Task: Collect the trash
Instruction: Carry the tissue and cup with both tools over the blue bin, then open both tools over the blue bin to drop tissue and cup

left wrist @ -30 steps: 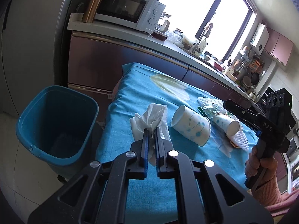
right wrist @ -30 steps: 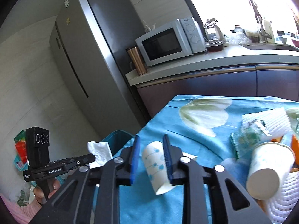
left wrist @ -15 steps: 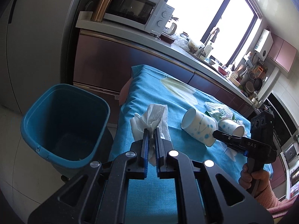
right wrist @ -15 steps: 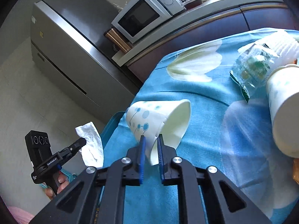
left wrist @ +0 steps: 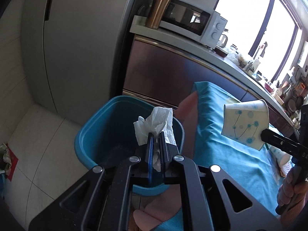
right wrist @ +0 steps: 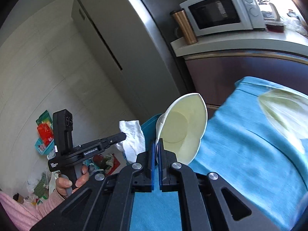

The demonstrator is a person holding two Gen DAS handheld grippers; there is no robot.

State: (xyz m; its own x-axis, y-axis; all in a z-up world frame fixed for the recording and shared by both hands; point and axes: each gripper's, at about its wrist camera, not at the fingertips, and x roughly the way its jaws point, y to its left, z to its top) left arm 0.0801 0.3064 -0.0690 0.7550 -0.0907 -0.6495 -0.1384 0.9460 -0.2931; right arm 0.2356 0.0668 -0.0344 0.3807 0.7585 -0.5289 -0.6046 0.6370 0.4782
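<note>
My left gripper (left wrist: 156, 134) is shut on a crumpled white tissue (left wrist: 156, 123) and holds it over the blue trash bin (left wrist: 92, 134), which stands on the floor at the table's end. My right gripper (right wrist: 157, 144) is shut on the rim of a white paper cup (right wrist: 182, 129) with blue dots, lifted off the table. In the left wrist view that paper cup (left wrist: 246, 124) hangs over the blue tablecloth (left wrist: 231, 154), pinched by the right gripper (left wrist: 262, 135). The right wrist view shows the left gripper (right wrist: 124, 134) with the tissue (right wrist: 132, 140) just left of the cup.
A grey fridge (left wrist: 77, 48) stands behind the bin. The counter (left wrist: 192, 48) carries a microwave (left wrist: 192, 25) and a copper tumbler (left wrist: 157, 9). More trash (left wrist: 283, 161) lies further along the table. Bags and clutter (right wrist: 44, 134) sit on the floor at the left.
Both grippers swung left toward the bin. The right gripper closed on the paper cup and lifted it off the table. The tissue now hangs over the bin.
</note>
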